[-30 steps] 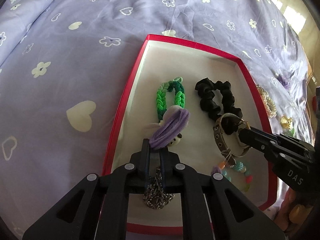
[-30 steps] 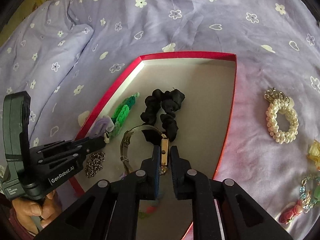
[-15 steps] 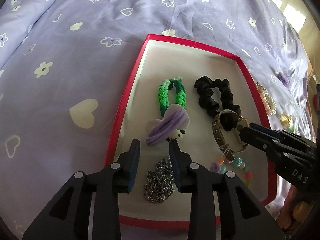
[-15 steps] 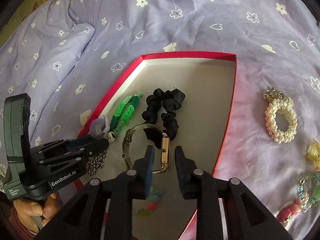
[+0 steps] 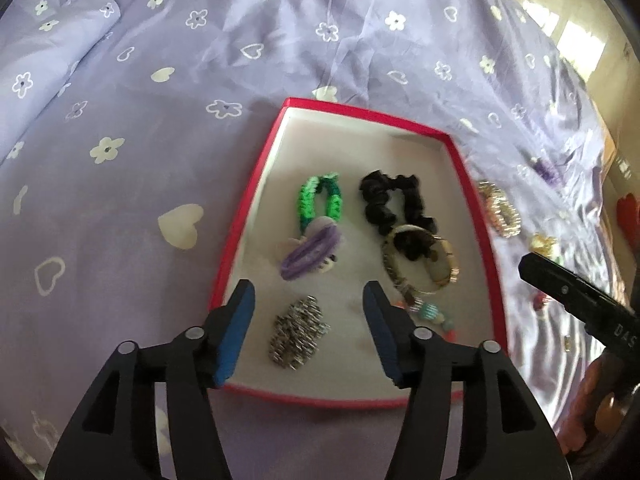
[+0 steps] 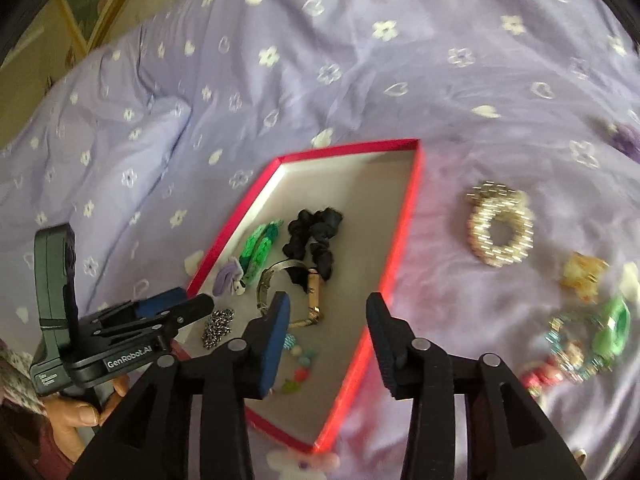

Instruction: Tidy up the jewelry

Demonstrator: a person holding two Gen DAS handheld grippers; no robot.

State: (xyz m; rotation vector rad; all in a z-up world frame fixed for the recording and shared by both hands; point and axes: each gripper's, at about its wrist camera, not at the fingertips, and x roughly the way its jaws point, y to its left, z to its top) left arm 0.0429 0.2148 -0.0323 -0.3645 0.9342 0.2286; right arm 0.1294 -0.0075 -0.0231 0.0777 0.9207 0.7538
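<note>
Both hand-held grippers have let go and drawn back from the red box: the left hand-held gripper is opening, empty, over the silver chain it released, and the right hand-held gripper is opening, empty, near the gold bangle watch. Inside the box also lie the green braided band, purple hair tie and black scrunchie. Risk: the pearl scrunchie and beaded pieces lie outside the box's right wall on soft bedding, so a grasp there could pinch the fabric.

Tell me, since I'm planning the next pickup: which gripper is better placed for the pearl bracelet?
Right gripper, probably: jaws opening, empty, beside the pearl bracelet lying outside the red box.
</note>
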